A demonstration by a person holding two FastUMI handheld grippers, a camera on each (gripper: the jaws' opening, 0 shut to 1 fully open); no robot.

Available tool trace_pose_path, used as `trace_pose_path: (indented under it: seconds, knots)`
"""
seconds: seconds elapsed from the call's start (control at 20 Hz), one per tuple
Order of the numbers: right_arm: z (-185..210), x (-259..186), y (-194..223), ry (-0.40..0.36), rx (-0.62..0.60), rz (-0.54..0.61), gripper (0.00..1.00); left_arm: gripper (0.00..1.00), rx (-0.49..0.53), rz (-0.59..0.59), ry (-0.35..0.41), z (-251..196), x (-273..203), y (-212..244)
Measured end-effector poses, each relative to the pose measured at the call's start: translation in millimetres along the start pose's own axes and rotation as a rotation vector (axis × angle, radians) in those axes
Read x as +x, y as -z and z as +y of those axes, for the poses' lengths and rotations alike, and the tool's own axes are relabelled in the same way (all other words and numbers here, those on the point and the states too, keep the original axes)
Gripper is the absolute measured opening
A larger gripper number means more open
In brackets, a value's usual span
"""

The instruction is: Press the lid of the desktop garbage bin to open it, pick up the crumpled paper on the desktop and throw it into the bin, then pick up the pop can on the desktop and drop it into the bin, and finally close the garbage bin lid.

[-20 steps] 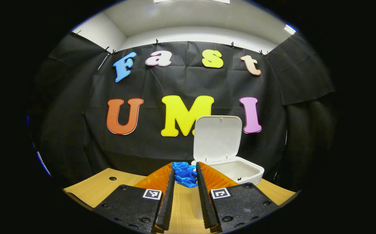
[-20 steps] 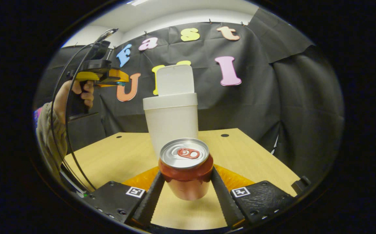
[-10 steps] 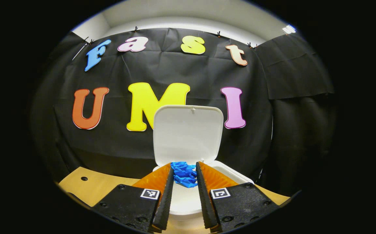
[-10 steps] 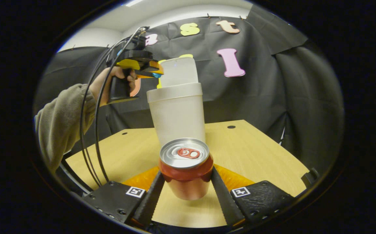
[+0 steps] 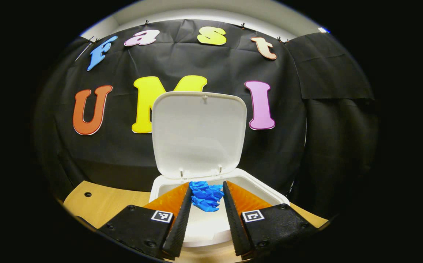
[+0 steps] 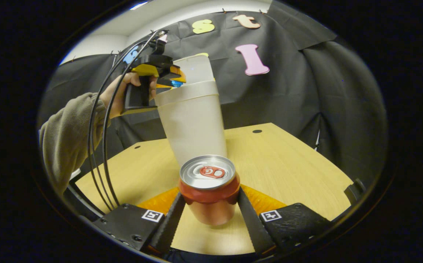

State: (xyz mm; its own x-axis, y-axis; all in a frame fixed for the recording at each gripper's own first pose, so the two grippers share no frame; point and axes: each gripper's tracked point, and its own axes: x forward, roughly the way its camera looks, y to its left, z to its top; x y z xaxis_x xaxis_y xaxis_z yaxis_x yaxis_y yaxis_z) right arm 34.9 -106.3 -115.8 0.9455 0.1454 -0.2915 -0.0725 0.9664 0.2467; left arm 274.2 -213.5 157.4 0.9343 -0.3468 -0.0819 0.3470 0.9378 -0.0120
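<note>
In the left gripper view, the left gripper [image 5: 206, 204] pinches the blue crumpled paper [image 5: 206, 195] over the open white bin [image 5: 271, 195], whose lid [image 5: 198, 133] stands upright. In the right gripper view, a hand [image 6: 118, 96] holds that gripper at the bin's rim, and the right gripper [image 6: 210, 215] clamps the pop can [image 6: 208, 188] above the wooden desktop [image 6: 280, 164].

The left gripper view looks forward from just above the bin's [image 5: 216, 226] open mouth, close to its raised lid [image 5: 198, 133], facing the booth's back wall. The right gripper view sits low over the table [image 6: 284, 171], farther back, facing the bin's [image 6: 193, 120] side. Both share the bin, its lid [image 6: 196, 67] and the table [image 5: 101, 204].
</note>
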Motion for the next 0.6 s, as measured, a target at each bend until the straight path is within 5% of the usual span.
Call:
trace_pose_path:
  seconds: [0.35,0.6]
  knots:
    - [5,6,11,-0.012,0.013,0.035,0.81,0.94,-0.037,-0.008,-0.005,4,-30,-4]
    - [7,10,18,-0.021,-0.011,0.053,0.81,0.96,-0.031,-0.066,-0.047,22,-82,-4]
